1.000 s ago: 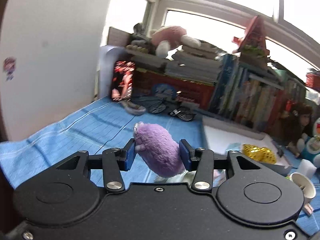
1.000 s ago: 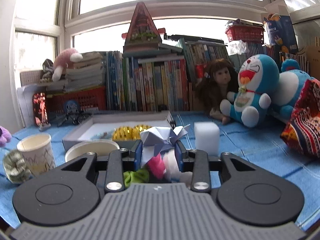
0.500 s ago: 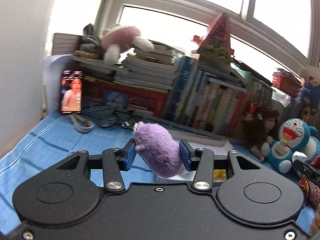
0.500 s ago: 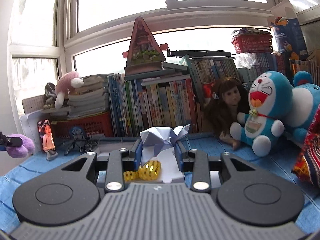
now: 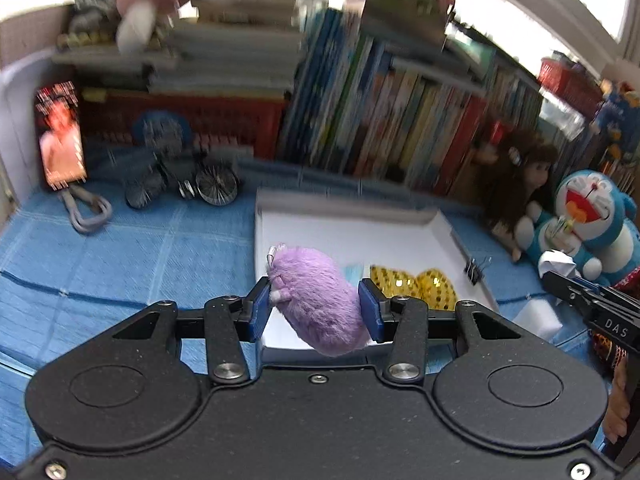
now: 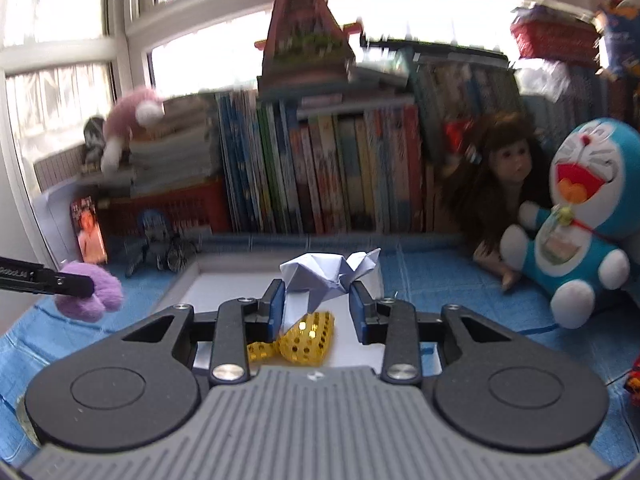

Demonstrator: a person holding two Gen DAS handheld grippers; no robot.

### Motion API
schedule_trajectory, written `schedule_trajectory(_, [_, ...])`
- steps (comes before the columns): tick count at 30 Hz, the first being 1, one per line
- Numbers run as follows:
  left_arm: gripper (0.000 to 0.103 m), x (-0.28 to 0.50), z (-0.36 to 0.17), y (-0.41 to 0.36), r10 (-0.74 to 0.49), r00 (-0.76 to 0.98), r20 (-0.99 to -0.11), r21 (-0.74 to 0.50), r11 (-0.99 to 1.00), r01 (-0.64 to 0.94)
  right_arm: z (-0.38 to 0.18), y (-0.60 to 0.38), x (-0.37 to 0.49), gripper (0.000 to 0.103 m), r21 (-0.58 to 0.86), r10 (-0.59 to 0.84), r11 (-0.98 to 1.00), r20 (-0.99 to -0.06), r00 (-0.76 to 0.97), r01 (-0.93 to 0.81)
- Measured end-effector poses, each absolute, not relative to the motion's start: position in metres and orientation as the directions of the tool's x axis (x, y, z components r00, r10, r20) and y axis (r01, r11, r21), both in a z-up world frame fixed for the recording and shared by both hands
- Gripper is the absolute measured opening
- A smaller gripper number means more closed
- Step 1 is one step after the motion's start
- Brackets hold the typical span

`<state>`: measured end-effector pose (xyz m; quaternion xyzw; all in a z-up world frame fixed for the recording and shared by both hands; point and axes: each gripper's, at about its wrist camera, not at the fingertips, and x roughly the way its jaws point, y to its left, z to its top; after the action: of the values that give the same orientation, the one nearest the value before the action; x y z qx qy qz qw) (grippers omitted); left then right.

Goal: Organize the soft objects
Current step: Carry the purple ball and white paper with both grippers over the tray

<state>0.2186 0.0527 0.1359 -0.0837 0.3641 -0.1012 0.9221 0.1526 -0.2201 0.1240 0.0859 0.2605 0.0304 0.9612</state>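
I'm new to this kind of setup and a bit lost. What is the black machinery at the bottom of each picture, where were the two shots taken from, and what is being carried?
There is no robot here: a person holds a two-finger gripper in each hand, and a wide-angle camera on each gripper looks forward along its fingers. The black shape at the bottom of each picture is that gripper's body.

In the left wrist view, the left gripper has its jaws closed on a fluffy purple plush toy. In the right wrist view, the right gripper grips a folded white paper figure.

Below both lies a shallow white tray on a blue cloth, holding a shiny gold sequinned pouch. Behind stand a row of books, a brown-haired doll and a blue-and-white cat plush.
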Motion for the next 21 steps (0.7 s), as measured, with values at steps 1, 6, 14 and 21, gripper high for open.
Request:
schedule_trajectory(1, [0.044,0.228,0.131,0.05,-0.249,0.696,-0.673,-0.233,0.965,0.119,0.121,-0.22,0.159,0.039,0.181,0.105,0.983,-0.517,0.85,-0.012])
schedule_trajectory(6, [0.044,0.266,0.112,0.039,-0.229,0.641,-0.733,-0.23,0.97,0.082,0.099,-0.224,0.193,0.039,0.181,0.086,0.983,-0.621,0.779,0.036])
schedule_trajectory(14, [0.044,0.311,0.087,0.033,-0.236,0.59,-0.772,-0.257,0.965,0.05,0.071,-0.225,0.223,0.039,0.172,0.072,0.983,-0.702,0.708,0.07])
schedule_trajectory(21, [0.044,0.328,0.069,0.026,-0.201,0.559,-0.805,-0.215,0.976,0.04,0.056,-0.222,0.239,0.039,0.146,0.056,0.986,-0.735,0.676,0.077])
